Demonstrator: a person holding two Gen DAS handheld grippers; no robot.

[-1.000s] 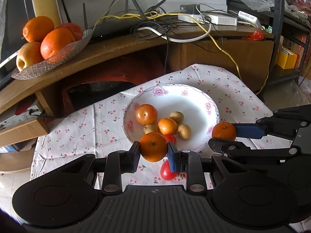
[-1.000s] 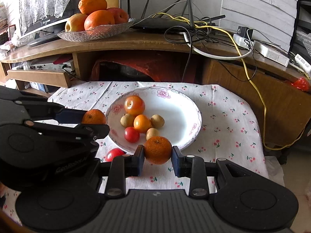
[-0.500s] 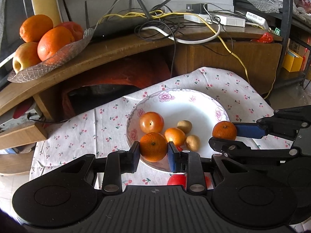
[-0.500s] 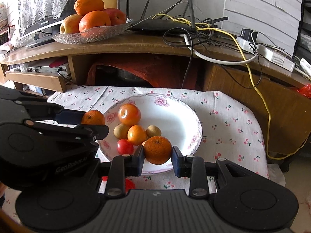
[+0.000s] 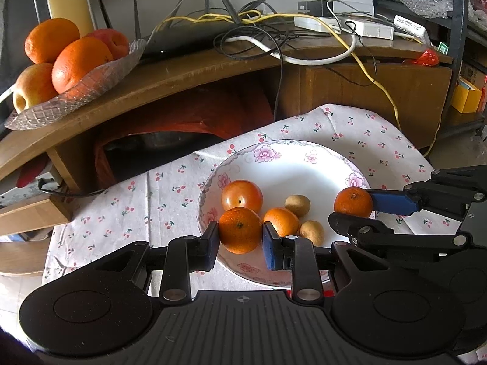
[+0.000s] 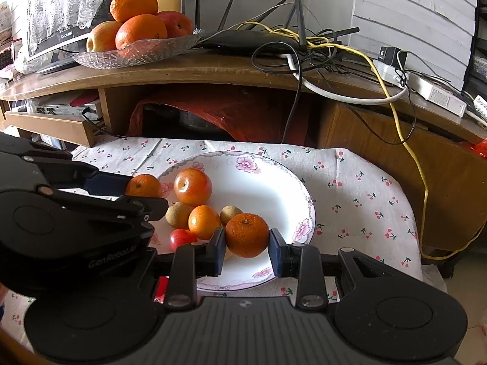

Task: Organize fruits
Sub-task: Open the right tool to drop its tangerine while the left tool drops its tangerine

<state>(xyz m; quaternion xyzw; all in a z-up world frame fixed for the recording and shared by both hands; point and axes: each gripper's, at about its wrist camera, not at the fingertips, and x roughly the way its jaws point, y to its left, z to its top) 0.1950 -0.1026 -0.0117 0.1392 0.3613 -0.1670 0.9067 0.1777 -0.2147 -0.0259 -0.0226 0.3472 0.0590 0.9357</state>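
My left gripper (image 5: 240, 240) is shut on a mandarin (image 5: 240, 229), held over the near left rim of the white flowered plate (image 5: 292, 170). My right gripper (image 6: 247, 245) is shut on a second mandarin (image 6: 247, 234) over the plate's near right part (image 6: 274, 188). On the plate lie a large orange-red fruit (image 5: 242, 196), a small mandarin (image 5: 281, 220), kiwis (image 5: 297, 205) and a red tomato (image 6: 182, 238). Each gripper shows in the other's view, the right gripper (image 5: 353, 206) at right and the left gripper (image 6: 143, 187) at left.
The plate sits on a cherry-print cloth (image 5: 127, 210). Behind it a wooden shelf (image 5: 188, 73) carries a glass dish (image 5: 73, 94) of oranges and apples, a router and tangled cables (image 5: 274, 39). A yellow cable (image 6: 420, 182) hangs down at right.
Both grippers, each still holding its mandarin, have moved forward from the cloth's near side to over the plate. The loose tomato on the cloth has slid out of the left wrist view.
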